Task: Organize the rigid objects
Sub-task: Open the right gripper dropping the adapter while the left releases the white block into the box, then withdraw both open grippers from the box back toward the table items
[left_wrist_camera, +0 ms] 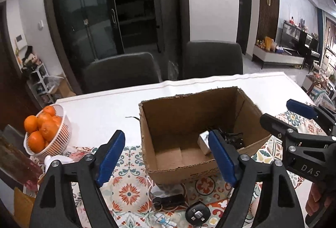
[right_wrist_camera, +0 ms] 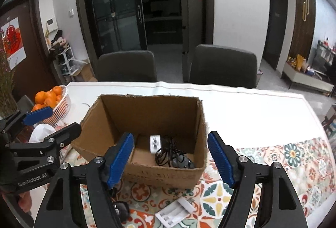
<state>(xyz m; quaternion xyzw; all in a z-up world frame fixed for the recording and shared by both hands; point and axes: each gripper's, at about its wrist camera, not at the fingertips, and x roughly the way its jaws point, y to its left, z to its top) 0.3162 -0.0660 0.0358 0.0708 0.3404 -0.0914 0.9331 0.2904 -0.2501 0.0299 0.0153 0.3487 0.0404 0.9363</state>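
i see a room with pale walls and dark glass doors [right_wrist_camera: 117, 9] far beyond the jaws, and two grey chairs [right_wrist_camera: 223, 64] pushed up to the far edge of the white tabletop [right_wrist_camera: 241, 112]. a patterned cloth [right_wrist_camera: 283, 165] covers the near part of the tabletop, under and to the right of my right jaws.

straight ahead of both sets of jaws stands the open cardboard box [right_wrist_camera: 145, 123], upright on the cloth's edge. inside it, near the wall closest to me, lie a small white block [right_wrist_camera: 155, 141] and a tangle of black cable [right_wrist_camera: 170, 154] with a dark device beside it.

left of my left jaws a white basket [left_wrist_camera: 56, 141] holds oranges [left_wrist_camera: 40, 129].

below the box, between my left jaws, lie a black key fob [left_wrist_camera: 169, 199], a round black gadget [left_wrist_camera: 197, 214] and a small figure keyring [left_wrist_camera: 164, 220]. between my right jaws a white battery holder [right_wrist_camera: 174, 210] lies on the cloth.

the left gripper [left_wrist_camera: 166, 159] and right gripper [right_wrist_camera: 170, 159] both have their jaws spread apart, nothing between the blue pads.
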